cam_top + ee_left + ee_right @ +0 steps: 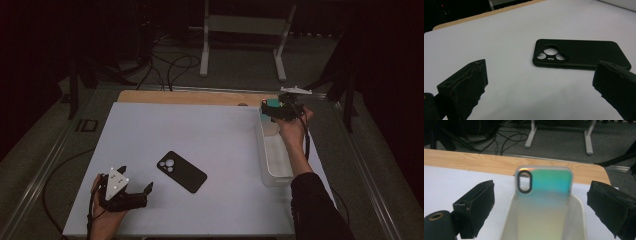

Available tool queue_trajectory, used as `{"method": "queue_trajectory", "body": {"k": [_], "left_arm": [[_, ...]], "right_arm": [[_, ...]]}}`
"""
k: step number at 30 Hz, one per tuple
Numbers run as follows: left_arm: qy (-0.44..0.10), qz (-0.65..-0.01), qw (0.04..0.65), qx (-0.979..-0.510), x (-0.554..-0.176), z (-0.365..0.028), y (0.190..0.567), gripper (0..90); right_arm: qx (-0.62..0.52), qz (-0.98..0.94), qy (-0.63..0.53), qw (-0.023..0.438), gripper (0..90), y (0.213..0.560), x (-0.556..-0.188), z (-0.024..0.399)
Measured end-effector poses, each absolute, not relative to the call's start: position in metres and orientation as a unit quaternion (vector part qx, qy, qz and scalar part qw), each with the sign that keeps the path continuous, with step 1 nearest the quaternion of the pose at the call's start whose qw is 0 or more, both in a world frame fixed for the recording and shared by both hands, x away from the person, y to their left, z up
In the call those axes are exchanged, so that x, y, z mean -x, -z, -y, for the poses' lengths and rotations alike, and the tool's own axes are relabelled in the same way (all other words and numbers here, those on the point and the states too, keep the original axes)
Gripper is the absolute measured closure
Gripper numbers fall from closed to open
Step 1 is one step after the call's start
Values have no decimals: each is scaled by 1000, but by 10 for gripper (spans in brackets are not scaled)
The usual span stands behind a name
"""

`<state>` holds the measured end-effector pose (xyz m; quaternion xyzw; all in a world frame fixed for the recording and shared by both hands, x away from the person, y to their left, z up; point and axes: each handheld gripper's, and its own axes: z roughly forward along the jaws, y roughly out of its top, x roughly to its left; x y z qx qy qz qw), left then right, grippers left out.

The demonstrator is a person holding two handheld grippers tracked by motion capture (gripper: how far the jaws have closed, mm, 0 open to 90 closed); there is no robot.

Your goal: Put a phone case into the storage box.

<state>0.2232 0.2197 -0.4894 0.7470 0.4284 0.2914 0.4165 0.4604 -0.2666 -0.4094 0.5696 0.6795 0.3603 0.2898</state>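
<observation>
While two phone cases were on the desk [150,130], only one lay flat: the black case [181,171], mid-desk, camera cutout toward the far left, long axis running diagonally to the near right. The iridescent case [544,185] stood upright at the far end of the single clear bin [276,160]. The left gripper [134,186] rested near the black case, fingers spread. The right gripper [272,107] hovered over the bin, fingers spread, apart from the iridescent case.
</observation>
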Motion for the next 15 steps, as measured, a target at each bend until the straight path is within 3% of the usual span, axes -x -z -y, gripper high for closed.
{"method": "queue_trajectory", "body": {"k": [15], "left_arm": [[-292, -428, 417, -747, -223, -219, 489, 3]], "right_arm": [[-485, -719, -420, 269, 77, 396, -399, 241]]}}
